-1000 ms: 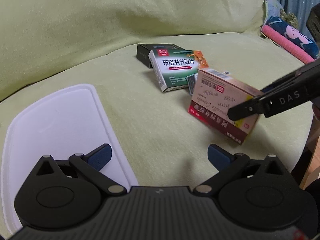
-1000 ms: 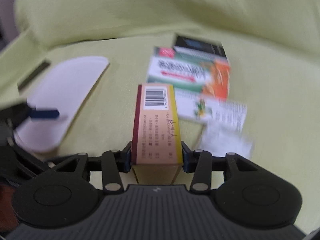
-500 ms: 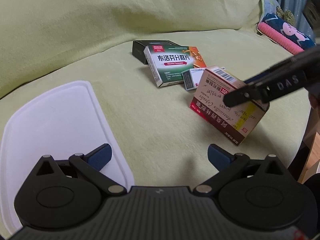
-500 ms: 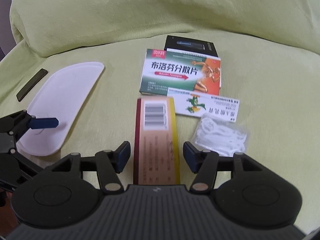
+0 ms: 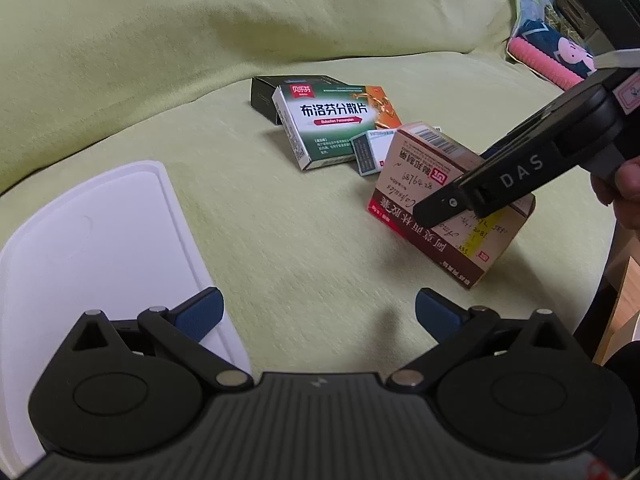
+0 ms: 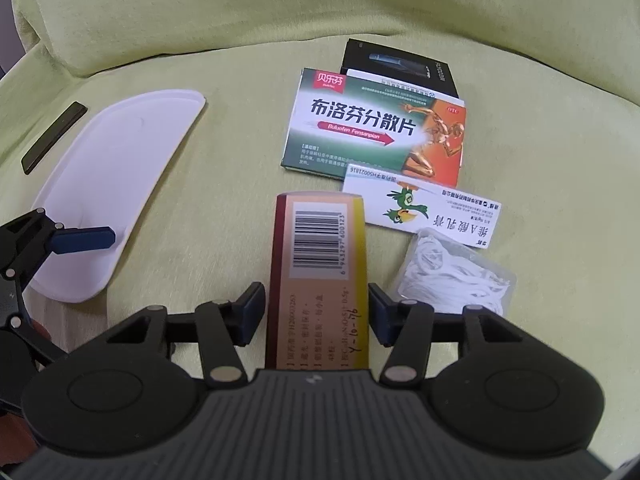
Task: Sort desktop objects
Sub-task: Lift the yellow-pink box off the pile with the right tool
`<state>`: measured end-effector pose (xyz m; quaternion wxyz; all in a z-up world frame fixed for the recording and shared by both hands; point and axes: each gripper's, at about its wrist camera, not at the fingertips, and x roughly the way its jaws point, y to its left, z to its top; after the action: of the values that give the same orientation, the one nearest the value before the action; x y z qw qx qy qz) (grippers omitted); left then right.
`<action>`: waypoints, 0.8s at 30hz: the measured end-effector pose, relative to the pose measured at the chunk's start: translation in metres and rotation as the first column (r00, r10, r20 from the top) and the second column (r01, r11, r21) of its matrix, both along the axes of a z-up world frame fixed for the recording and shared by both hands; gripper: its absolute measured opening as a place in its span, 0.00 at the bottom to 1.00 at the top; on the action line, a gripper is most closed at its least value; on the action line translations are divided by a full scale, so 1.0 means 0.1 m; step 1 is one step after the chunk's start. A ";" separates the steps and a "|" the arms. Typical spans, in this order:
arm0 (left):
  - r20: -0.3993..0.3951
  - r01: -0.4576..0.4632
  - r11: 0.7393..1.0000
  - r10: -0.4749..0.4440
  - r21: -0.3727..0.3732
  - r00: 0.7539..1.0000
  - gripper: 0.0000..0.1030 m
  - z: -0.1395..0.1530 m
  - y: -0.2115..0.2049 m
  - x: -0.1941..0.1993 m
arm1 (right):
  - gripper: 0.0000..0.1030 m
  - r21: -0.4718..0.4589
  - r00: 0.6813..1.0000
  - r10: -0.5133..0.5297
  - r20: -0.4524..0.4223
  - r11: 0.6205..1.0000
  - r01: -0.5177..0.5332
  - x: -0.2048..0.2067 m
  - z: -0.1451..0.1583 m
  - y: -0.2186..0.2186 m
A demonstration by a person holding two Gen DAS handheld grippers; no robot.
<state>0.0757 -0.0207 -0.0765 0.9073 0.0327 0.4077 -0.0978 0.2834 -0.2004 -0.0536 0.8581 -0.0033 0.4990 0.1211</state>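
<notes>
A tan and maroon medicine box (image 6: 318, 264) stands on edge on the green cushion, between the fingers of my right gripper (image 6: 317, 312). The jaws are open, with a small gap on each side of the box. The box also shows in the left wrist view (image 5: 448, 204), with the right gripper's finger (image 5: 472, 196) across it. My left gripper (image 5: 318, 314) is open and empty, over the edge of the white tray (image 5: 100, 232). A green and white medicine box (image 6: 372, 132), a black box (image 6: 396, 68), a small white box (image 6: 420, 208) and a clear packet of floss picks (image 6: 452, 272) lie beyond.
The white tray (image 6: 116, 184) lies left of the boxes. A thin black bar (image 6: 54, 136) lies beyond the tray. The cushion back rises behind everything. A pink and navy object (image 5: 548, 56) lies at the far right. A wooden edge (image 5: 620, 300) shows at the right.
My right gripper has opened and let go of the tan and maroon box, which now stands on the cushion. The left gripper has barely moved.
</notes>
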 end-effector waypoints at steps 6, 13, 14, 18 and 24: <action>-0.001 -0.003 1.000 0.003 -0.001 1.000 1.00 -0.01 0.01 0.00 | 0.41 -0.012 1.000 -0.009 0.000 1.000 0.009 -0.02 -0.02 0.02; 0.003 0.002 1.000 -0.002 -0.001 1.000 1.00 0.01 0.00 0.00 | 0.40 0.000 0.999 -0.031 0.012 1.000 0.031 -0.07 0.02 0.02; 0.004 0.003 1.000 -0.003 -0.001 1.000 1.00 0.01 0.00 0.00 | 0.40 0.003 0.999 -0.037 0.014 0.999 0.037 -0.08 0.03 0.02; 0.012 0.012 1.000 -0.012 -0.001 1.000 1.00 0.04 -0.03 -0.01 | 0.40 0.017 0.998 -0.051 0.026 0.999 0.051 -0.13 0.08 0.01; 0.022 0.043 0.999 -0.043 0.002 0.999 1.00 0.09 -0.12 -0.01 | 0.40 0.036 0.995 -0.092 0.034 0.995 0.091 -0.24 0.13 -0.05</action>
<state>0.0749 -0.0329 -0.0673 0.9095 0.0434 0.3968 -0.1164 0.2592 -0.2049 -0.0410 0.8713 0.0323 0.4813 0.0900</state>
